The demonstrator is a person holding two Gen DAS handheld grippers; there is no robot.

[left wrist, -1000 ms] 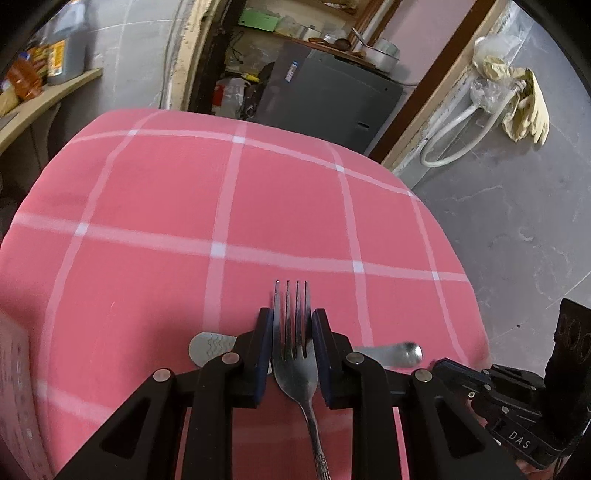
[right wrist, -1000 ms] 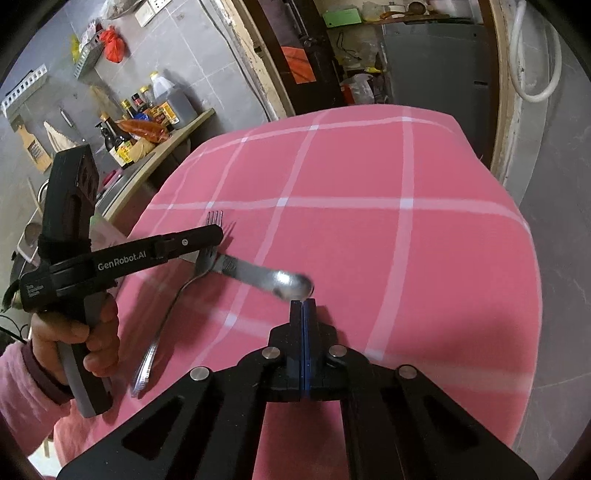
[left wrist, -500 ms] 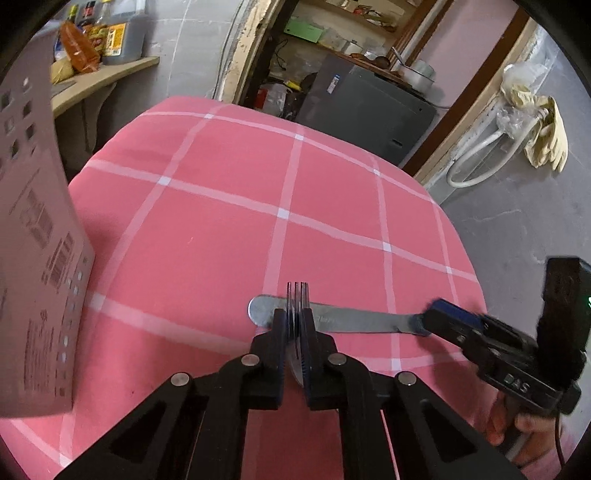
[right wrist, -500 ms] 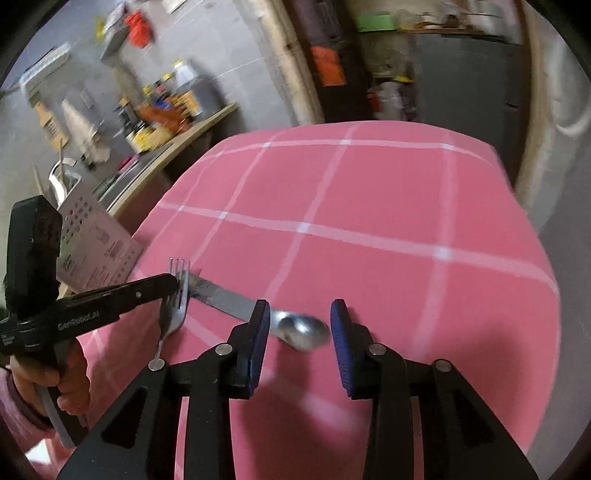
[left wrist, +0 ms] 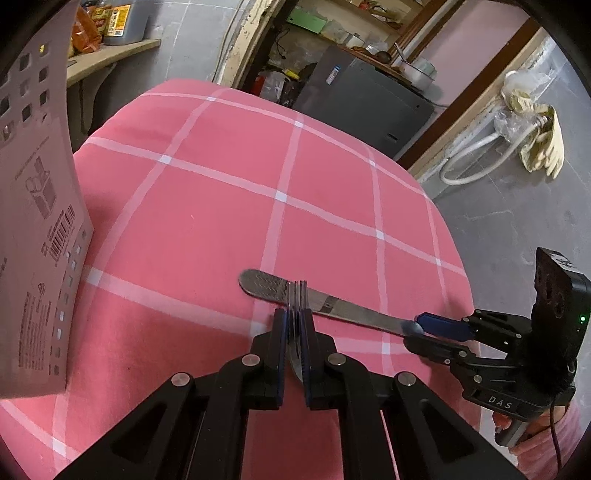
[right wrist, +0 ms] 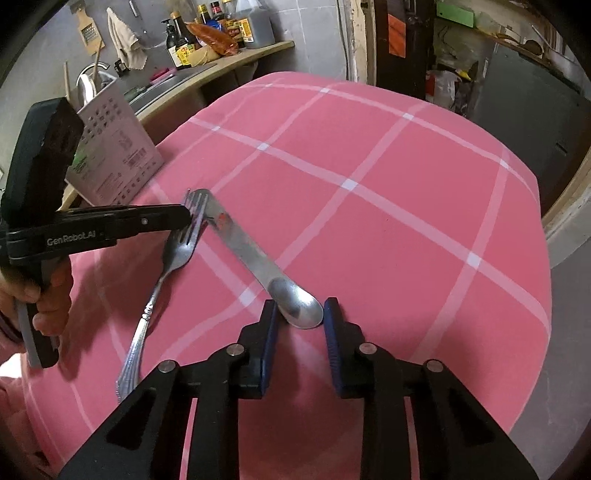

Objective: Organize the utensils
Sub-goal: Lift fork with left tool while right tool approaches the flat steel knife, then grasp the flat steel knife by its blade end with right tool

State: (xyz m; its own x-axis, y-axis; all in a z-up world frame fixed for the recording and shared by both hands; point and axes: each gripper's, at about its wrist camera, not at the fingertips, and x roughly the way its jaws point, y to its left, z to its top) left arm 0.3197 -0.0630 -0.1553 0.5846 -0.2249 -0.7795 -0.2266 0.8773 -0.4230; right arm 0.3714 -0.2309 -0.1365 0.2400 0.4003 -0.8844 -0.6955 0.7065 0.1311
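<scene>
Utensils number two on the pink checked tablecloth (right wrist: 369, 229): one fork (right wrist: 173, 258) and one spoon (right wrist: 258, 266).

Farthest left in the right wrist view stands one pale perforated box (right wrist: 114, 155) at the cloth's edge, with a shelf of bottles (right wrist: 218, 29) behind it. Just right of the box, the left gripper (right wrist: 186, 218) reaches in from the left, held by a hand (right wrist: 44, 295), and its pads are pressed together on the head of the fork. From its own camera the left gripper (left wrist: 294, 325) shows the fork (left wrist: 297, 299) turned on edge between the closed pads, tines sticking out past them.

The fork's handle runs down toward the lower left, while its tines cross over the handle end of the spoon. That spoon lies flat on the cloth, slanting from upper left to lower right.

Further right, the spoon's bowl sits between the two blue pads of the right gripper (right wrist: 298, 321), whose jaws are closing; a gap shows on either side of the bowl, so the pads are not yet pressing it. In the left wrist view the right gripper (left wrist: 413, 330) meets the spoon (left wrist: 332, 306) at its far right end.
</scene>
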